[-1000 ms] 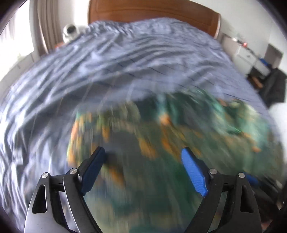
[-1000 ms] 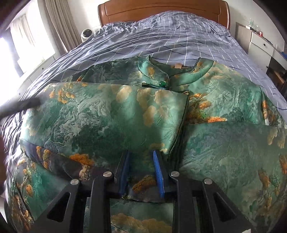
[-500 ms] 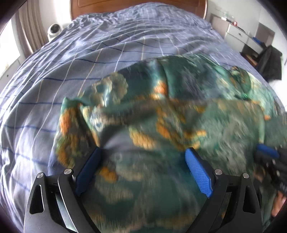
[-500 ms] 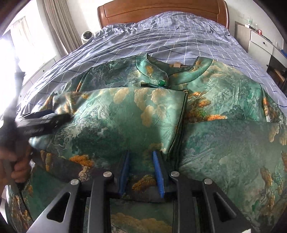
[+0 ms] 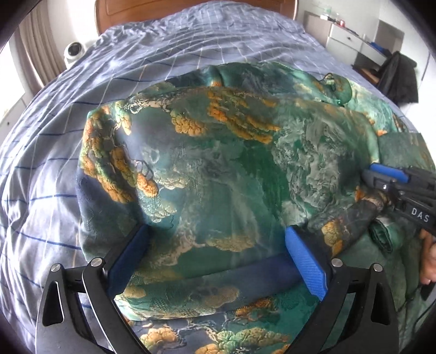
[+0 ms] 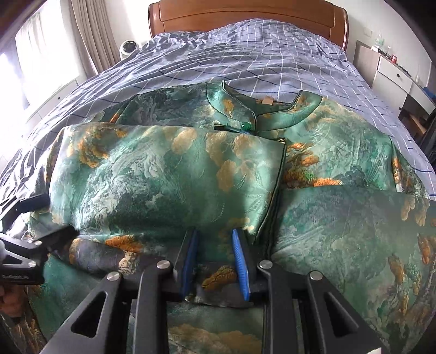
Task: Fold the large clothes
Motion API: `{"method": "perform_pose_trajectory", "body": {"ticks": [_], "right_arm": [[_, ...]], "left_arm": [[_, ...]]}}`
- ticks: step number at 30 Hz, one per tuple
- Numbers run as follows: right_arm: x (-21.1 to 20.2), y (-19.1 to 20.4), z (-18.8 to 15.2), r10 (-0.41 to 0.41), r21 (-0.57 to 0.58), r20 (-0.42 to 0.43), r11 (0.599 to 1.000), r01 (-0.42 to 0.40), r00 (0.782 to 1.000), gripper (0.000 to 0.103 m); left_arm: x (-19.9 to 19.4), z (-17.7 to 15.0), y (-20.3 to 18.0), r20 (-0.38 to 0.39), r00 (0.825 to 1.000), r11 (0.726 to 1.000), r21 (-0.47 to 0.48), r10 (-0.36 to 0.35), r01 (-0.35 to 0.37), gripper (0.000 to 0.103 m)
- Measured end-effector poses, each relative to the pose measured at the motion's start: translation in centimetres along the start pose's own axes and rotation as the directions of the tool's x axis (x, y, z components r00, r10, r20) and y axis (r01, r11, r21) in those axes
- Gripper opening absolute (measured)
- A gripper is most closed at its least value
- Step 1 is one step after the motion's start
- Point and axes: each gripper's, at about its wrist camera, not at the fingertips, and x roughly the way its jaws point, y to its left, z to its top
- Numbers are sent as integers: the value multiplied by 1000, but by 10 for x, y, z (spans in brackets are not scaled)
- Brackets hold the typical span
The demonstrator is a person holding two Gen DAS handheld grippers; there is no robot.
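A large green silk garment (image 6: 169, 179) with orange and gold cloud patterns lies on the bed, collar (image 6: 261, 109) toward the headboard, its left part folded over the middle. My right gripper (image 6: 215, 253) is shut on the folded fabric's near edge. My left gripper (image 5: 215, 256) is open, its blue pads low over the garment's (image 5: 218, 163) left side, nothing between them. The right gripper (image 5: 392, 179) also shows at the right in the left wrist view, and the left gripper (image 6: 35, 217) at the left edge in the right wrist view.
The bed has a blue checked cover (image 6: 245, 60) and a wooden headboard (image 6: 245, 13). A white round device (image 6: 129, 47) sits left of the bed by curtains. A white dresser (image 6: 395, 70) and dark clothing (image 5: 400, 76) stand at the right.
My left gripper has swung down and right toward the garment's left side and steadied, still open. My right gripper has kept its hold in place.
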Motion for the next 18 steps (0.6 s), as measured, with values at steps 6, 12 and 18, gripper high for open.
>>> {"method": "perform_pose_trajectory", "body": {"ticks": [6, 12, 18], "right_arm": [[-22, 10, -1, -57, 1, -17, 998, 57, 998, 28], [-98, 27, -33, -17, -9, 99, 1000, 18, 995, 46], [-176, 39, -93, -1, -54, 207, 998, 12, 978, 67]], "left_arm": [[-35, -24, -6, -46, 999, 1000, 23, -4, 5, 99], [-109, -108, -22, 32, 997, 996, 44, -73, 72, 99], [-165, -189, -49, 139, 990, 996, 89, -35, 23, 99]]}}
